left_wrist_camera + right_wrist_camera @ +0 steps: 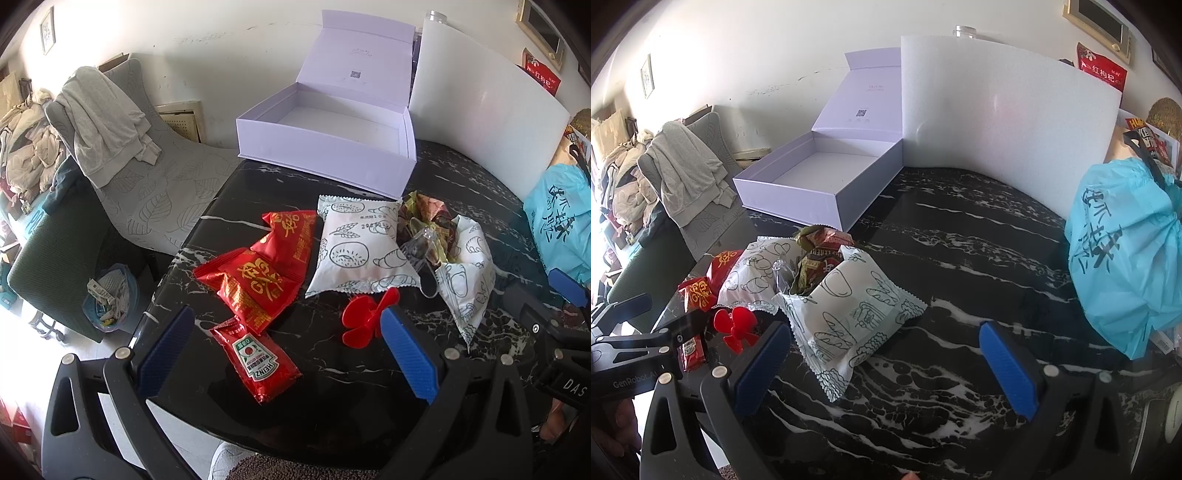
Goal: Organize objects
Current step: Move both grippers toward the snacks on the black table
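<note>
Where glossy marble table [332, 406] ends, rigid lavender box [325, 155], perhaps cardboard.

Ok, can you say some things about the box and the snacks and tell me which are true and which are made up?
1. The lilac box is open with nothing in it. True.
2. The ketchup packet is inside the box. False: it lies on the black table.
3. The left gripper is open. True.
4. The red propeller toy is held by the right gripper. False: it lies on the table, and that gripper is open.
</note>
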The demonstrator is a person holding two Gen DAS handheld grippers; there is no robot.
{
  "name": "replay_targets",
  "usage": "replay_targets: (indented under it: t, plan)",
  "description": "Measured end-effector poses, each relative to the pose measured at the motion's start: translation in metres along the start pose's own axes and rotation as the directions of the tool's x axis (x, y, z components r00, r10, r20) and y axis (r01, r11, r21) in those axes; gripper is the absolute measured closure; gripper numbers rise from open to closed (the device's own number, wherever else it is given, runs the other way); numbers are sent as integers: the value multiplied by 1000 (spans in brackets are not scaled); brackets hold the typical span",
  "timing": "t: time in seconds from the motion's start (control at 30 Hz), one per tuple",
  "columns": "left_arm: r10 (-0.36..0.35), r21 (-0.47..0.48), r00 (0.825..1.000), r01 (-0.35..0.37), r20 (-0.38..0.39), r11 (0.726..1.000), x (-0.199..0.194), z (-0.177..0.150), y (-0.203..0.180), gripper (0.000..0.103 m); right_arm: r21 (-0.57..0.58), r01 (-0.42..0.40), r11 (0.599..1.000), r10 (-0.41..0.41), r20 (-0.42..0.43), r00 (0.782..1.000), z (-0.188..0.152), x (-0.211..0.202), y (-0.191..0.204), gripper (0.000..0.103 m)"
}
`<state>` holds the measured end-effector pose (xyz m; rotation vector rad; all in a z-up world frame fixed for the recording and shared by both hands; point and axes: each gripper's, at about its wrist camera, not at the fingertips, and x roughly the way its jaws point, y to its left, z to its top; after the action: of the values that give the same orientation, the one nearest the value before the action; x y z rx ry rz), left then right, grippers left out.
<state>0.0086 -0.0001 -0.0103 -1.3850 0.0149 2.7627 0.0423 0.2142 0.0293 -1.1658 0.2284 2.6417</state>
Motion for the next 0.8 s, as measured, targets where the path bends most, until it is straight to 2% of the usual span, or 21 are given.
replay_targets:
  t: [0.37,0.8]
  plan:
    - [-7,-27,998,5,-57,1000,10,-19,6,1,-3,-25,1000,25,-36,999,-16,10,0,0]
    - [-10,-117,990,-6,-138,993,29,-31,25,1,0,-36,999,36,-82,996,-29,26,1,0]
